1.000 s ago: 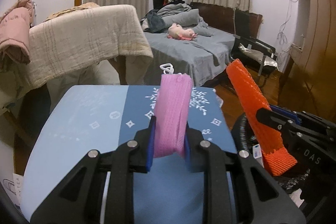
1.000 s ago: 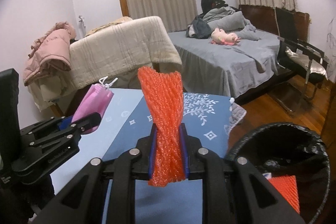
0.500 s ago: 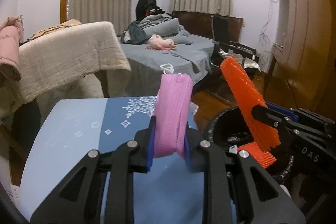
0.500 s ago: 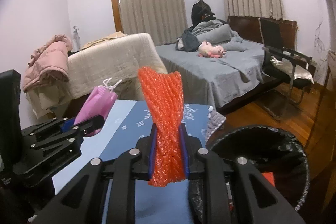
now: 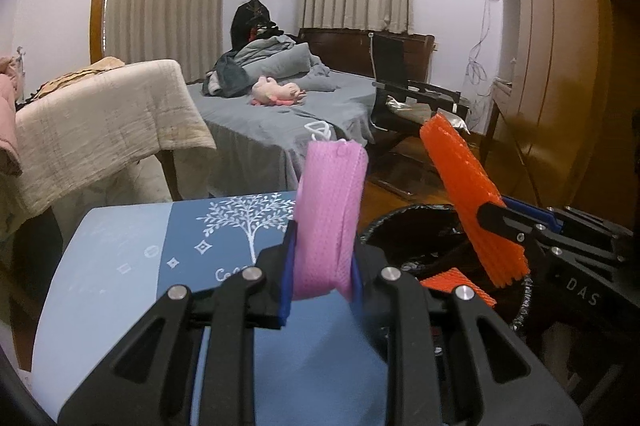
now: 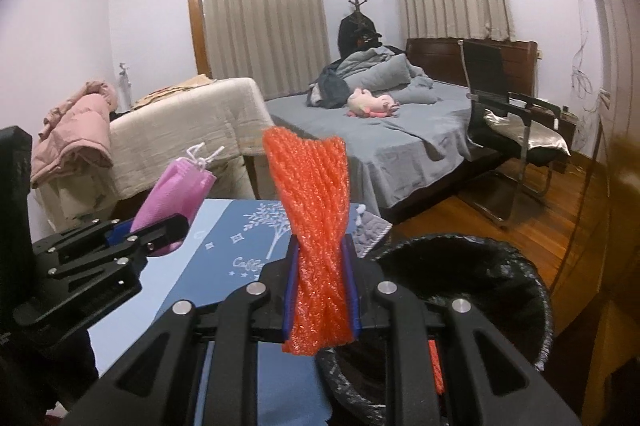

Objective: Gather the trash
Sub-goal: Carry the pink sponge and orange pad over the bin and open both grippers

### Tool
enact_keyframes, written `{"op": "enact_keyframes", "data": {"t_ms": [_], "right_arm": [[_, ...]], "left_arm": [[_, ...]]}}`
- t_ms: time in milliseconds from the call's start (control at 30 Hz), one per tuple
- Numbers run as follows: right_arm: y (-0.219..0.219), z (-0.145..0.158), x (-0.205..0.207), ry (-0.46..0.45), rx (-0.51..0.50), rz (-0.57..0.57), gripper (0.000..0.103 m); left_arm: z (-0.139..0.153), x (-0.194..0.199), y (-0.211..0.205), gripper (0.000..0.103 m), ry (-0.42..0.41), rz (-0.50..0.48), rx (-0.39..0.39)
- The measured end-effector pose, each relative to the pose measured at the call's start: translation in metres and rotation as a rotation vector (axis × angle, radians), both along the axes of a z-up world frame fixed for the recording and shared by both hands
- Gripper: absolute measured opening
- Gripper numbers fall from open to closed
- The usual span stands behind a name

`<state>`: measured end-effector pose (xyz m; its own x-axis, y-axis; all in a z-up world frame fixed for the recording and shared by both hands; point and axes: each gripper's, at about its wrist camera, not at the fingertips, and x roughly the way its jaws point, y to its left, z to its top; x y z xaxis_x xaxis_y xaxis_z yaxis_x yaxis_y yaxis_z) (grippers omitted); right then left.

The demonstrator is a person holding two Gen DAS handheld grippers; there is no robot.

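Two tools clench ribbed foam nets: left tool (image 5: pixel 322 278) pink net (image 5: pixel 330 218), right tool (image 6: pixel 320 302) orange net (image 6: pixel 316 226).

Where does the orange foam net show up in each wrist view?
Left wrist: orange foam net at right, slanting, clamped in the right gripper above the bin.
Right wrist: centre, upright between that gripper's pads.
Shared landmark: pink plush toy on the bed.

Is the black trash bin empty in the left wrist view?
No, a piece of orange foam net already lies inside the black trash bin.
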<state>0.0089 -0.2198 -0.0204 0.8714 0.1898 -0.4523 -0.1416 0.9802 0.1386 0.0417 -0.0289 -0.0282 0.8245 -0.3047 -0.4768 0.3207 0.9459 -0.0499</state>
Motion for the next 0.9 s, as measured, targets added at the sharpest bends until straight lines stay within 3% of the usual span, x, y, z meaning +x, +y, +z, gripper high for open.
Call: {"op": "enact_keyframes", "data": {"t_ms": [367,900], "right_arm": [[-0.037,-0.007,-0.012,0.009,-0.014,-0.093,0.02],[-0.095,-0.031,-0.011,0.07,-0.022,-0.232,0.02]], "left_arm": [[-0.007,0.003,-0.038,0.022,-0.001,-0.092,0.003],[-0.042,0.03,-0.092,0.022,0.044,-0.214,0.021]]}}
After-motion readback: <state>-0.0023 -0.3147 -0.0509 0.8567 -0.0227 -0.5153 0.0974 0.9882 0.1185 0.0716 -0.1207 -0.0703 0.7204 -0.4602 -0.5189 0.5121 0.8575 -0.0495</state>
